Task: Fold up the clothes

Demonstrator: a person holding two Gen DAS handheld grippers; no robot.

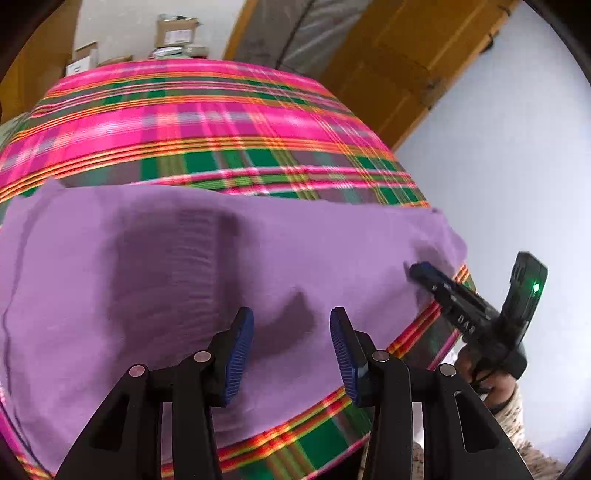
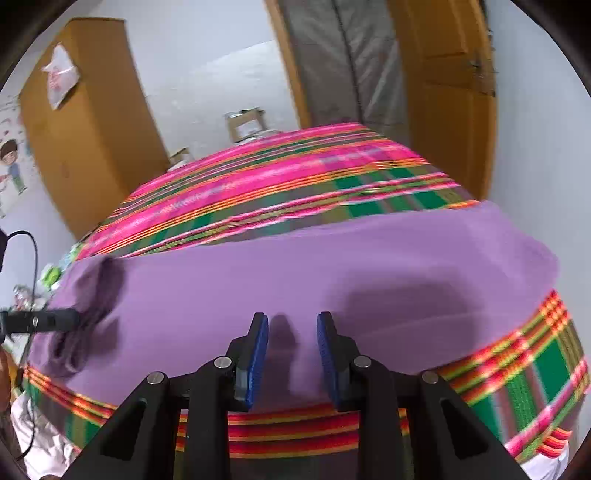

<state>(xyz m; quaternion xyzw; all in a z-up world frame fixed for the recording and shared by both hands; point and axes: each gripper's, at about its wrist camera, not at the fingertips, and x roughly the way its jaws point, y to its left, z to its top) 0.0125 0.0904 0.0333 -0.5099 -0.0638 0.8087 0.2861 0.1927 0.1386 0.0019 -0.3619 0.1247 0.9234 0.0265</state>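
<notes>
A lilac garment lies spread flat across the near part of a bed with a pink, green and orange plaid cover. My left gripper is open and empty, just above the garment near its front edge. My right gripper is open and empty above the garment close to its near hem. The right gripper also shows in the left wrist view, low at the garment's right side. The left gripper's tip shows in the right wrist view, at the garment's left end.
The plaid cover reaches the bed's far edge, with cardboard boxes behind it. A wooden door and a grey curtain stand at the back right. A wooden cabinet stands at the back left. White cloth lies low left.
</notes>
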